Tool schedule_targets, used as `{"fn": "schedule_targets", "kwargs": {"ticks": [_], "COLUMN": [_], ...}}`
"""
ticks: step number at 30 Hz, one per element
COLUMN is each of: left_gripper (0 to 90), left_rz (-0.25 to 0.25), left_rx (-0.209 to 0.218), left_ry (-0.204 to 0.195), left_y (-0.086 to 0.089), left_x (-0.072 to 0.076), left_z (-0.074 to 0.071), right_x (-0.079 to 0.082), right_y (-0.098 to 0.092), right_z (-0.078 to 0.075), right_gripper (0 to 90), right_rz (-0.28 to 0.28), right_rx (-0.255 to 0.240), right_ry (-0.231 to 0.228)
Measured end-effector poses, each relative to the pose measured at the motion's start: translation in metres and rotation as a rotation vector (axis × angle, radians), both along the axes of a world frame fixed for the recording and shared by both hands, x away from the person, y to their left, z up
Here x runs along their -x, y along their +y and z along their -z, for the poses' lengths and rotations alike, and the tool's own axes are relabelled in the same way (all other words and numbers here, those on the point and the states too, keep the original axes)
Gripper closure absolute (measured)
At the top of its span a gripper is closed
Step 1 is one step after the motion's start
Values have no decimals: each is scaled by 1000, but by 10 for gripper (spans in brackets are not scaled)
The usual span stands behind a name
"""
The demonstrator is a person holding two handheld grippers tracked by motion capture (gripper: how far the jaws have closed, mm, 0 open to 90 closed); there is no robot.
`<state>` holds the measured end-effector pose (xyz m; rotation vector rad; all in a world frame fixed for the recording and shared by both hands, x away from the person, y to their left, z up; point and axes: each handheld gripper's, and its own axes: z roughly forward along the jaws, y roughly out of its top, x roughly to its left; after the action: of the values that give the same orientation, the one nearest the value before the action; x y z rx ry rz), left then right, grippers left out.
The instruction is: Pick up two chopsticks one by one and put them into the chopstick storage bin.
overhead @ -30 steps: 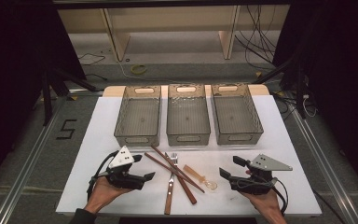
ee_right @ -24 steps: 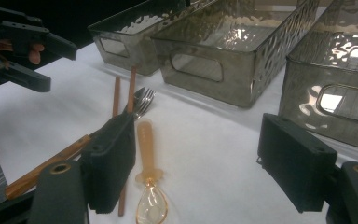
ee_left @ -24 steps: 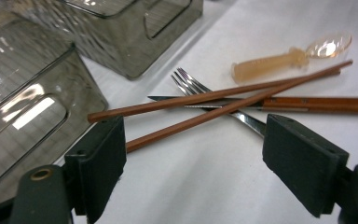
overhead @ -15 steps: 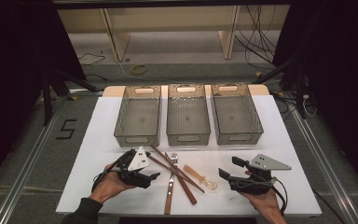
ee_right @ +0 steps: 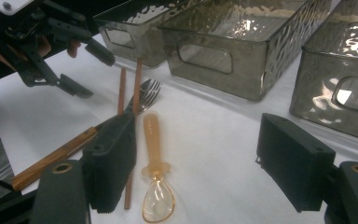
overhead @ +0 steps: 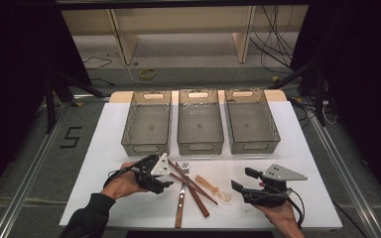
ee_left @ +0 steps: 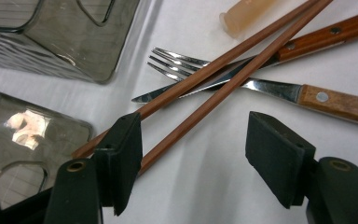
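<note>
Two brown chopsticks [overhead: 194,187] [ee_left: 223,84] lie crossed over a wooden-handled fork [overhead: 180,208] [ee_left: 172,63] and a knife [ee_left: 265,88] on the white table [overhead: 104,163]. My left gripper [overhead: 170,174] [ee_left: 196,158] is at their near ends. Its jaws have just been closing and stand apart; one stick end lies between them by the left pad, with no pad pressing on it. An amber plastic spoon [overhead: 213,187] [ee_right: 154,140] lies just ahead of my right gripper [overhead: 242,179] [ee_right: 200,163], which is open and holds nothing.
Three smoky clear bins [overhead: 147,124] [overhead: 200,121] [overhead: 251,120] stand in a row behind the cutlery. The right gripper view also shows the left gripper [ee_right: 91,70] at its top left. Dark floor and cables lie beyond the table's far edge.
The left hand has slid right, toward the chopstick ends, and its jaws have narrowed. The right hand and the cutlery have stayed where they were.
</note>
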<state>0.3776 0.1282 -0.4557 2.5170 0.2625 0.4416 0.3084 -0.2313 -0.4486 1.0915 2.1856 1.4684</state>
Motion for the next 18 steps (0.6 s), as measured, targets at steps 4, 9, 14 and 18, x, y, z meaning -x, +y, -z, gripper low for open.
{"fn": "schedule_targets", "kwargs": {"ticks": [4,9,14,18], "left_gripper": [372,398,434,456], "left_rz": [26,45,77,96], "left_rx": [-35,-78,-121,-139], "left_ry": [15,38,60,70], "left_y": [-4,-9,-12,-13], "left_x": [-5,-14,-20,-24], "left_z": [0,5,7,9], "right_x": [0,0,-1,-1], "right_y": [0,0,0,0], "right_z": [0,0,0,1], "right_gripper": [295,296,296,297], "right_rz": [-4,-5,-9,-10], "right_rx": [1,1,-1,2], "right_ry": [4,4,6,10]}}
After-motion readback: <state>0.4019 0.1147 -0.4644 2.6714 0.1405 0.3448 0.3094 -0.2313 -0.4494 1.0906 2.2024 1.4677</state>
